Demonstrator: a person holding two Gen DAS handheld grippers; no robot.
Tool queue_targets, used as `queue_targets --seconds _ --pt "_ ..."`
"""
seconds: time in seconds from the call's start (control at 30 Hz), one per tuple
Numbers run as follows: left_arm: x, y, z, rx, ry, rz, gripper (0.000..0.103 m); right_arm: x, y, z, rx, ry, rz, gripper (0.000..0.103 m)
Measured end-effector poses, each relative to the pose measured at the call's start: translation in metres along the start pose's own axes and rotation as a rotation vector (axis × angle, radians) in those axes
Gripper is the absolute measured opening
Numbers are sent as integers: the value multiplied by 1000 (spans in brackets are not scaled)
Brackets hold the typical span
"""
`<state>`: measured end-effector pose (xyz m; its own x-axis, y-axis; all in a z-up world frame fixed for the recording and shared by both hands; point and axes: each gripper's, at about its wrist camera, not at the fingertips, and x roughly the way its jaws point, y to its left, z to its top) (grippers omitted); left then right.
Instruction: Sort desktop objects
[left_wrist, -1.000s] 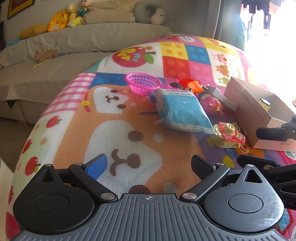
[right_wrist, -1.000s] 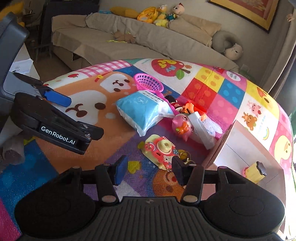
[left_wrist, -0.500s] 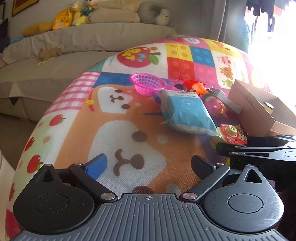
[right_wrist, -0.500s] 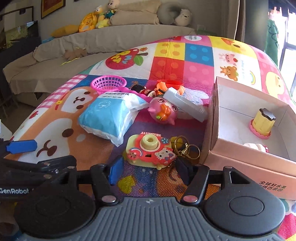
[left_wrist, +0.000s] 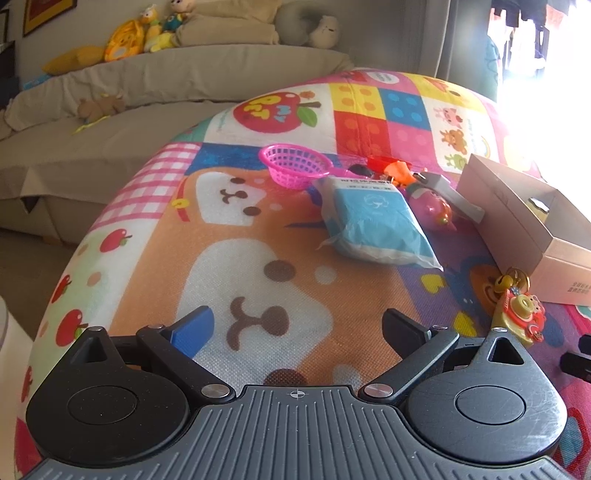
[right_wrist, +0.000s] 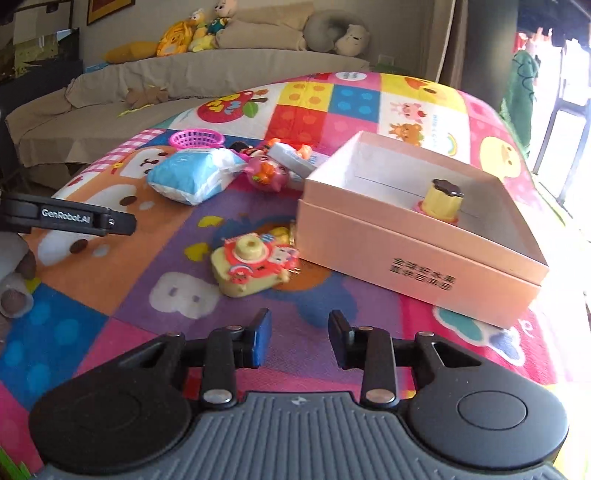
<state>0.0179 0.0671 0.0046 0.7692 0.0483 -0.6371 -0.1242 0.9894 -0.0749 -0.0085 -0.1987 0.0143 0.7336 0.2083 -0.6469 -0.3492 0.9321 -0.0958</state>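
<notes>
My left gripper (left_wrist: 297, 326) is open and empty over the orange bear print of the play mat. My right gripper (right_wrist: 300, 332) has its jaws closing with a clear gap and nothing between them. A yellow toy camera with a red face (right_wrist: 255, 266) lies tilted on the mat a little ahead of the right gripper, and shows at the right in the left wrist view (left_wrist: 517, 317). Gold keys (left_wrist: 511, 282) lie just behind it. The pink cardboard box (right_wrist: 417, 240) beside it holds a yellow pudding toy (right_wrist: 441, 201).
Further back lie a blue tissue pack (left_wrist: 376, 221), a pink basket (left_wrist: 295, 166), a pink pig toy (right_wrist: 266, 173) and a grey-white packet (right_wrist: 295, 157). A finger of the left gripper (right_wrist: 74, 218) juts in at the left. A sofa with plush toys stands behind.
The right gripper pulled back and rolled, and its jaws narrowed. The toy camera now lies closer to the front, turned, apart from the keys. The left gripper kept still.
</notes>
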Motion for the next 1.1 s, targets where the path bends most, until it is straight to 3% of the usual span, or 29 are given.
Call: queue_targets --seconds 0.07,0.2,0.3,0.43,0.53,0.57,0.63,0.73,0.9,0.97,1.1 --pt "0 -6 1 23 1 19 101 -4 -16 -6 67 4 -7 37" --pt "-3 -23 14 66 -64 -41 101 -3 -30 -16 144 -7 -39 72" --pt "5 -46 35 109 -88 -64 101 -2 -32 -17 158 -5 -24 83" --pt "36 -72 52 180 -65 -11 100 4 -28 -15 139 27 7 103" --pt "50 -75 54 182 -44 6 97 5 -27 -15 133 33 4 103" --pt "51 -75 53 186 -45 12 91 5 -27 -15 133 33 6 103" --pt "52 -69 50 189 -32 14 70 6 -27 -15 133 36 9 103" --pt "45 -58 43 174 -38 15 64 6 -29 -14 142 45 18 103" --pt "12 -38 19 150 -24 -23 62 6 -27 -12 110 58 23 103" --pt "-9 -31 3 161 -16 -60 65 8 -25 -7 66 77 98 103" --pt "-27 -20 -16 145 -31 -23 85 9 -2 10 -61 36 235 103"
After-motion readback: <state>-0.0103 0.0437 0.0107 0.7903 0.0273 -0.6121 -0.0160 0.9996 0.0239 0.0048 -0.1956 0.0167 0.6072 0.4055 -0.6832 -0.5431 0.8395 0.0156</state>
